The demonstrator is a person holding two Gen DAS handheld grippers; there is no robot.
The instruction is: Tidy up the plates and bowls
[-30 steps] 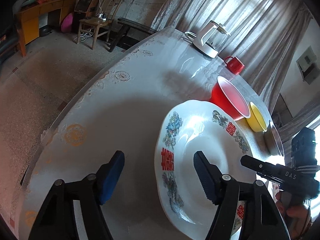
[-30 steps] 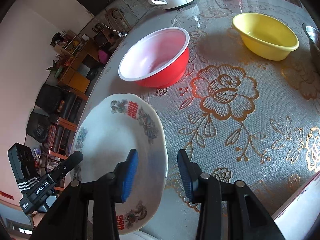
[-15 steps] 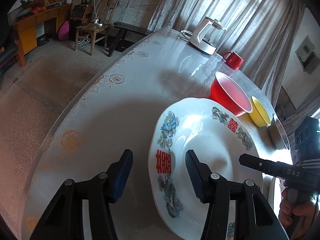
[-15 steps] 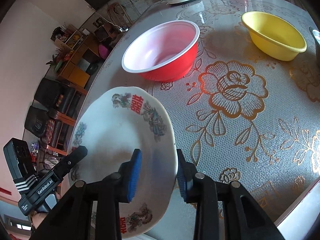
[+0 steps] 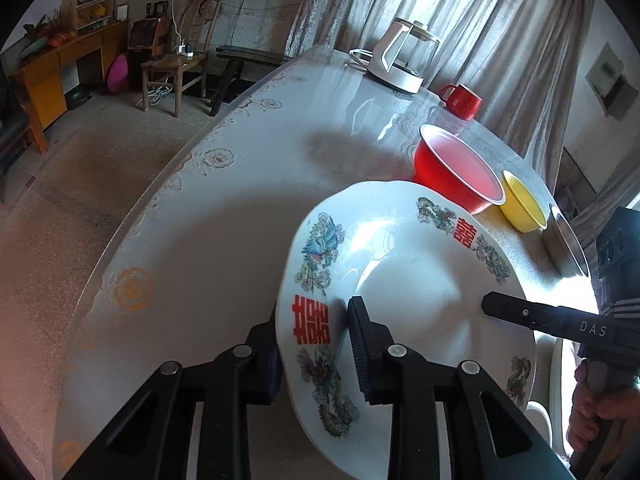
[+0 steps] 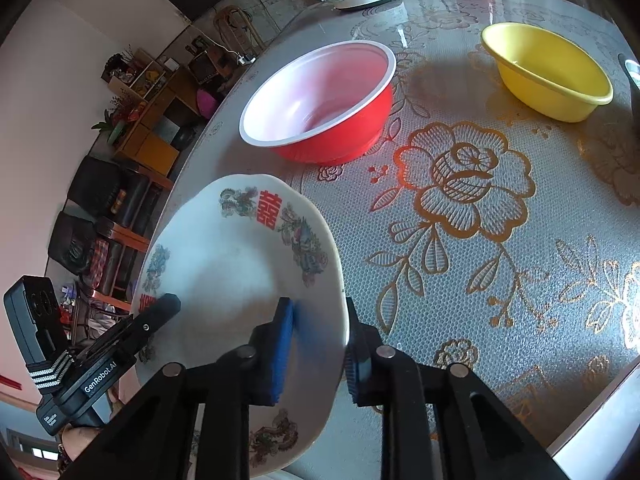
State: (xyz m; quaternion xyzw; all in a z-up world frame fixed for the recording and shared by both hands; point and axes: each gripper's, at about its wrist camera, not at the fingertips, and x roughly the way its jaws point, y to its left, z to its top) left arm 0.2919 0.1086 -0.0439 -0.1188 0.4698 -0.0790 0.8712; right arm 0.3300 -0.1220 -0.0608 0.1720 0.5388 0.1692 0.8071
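Closing on the plate (image 5: 404, 280) rim: left hand-held gripper (image 5: 316, 344), right hand-held gripper (image 6: 320, 344). Could slip and break if squeezed unevenly.

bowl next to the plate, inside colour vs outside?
Red bowl: white inside, red outside; clearest in the right wrist view.

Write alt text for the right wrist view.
The right gripper is closing on the rim of a white patterned ceramic plate, the left gripper at its far side. Beyond stand a red plastic bowl and a yellow bowl.
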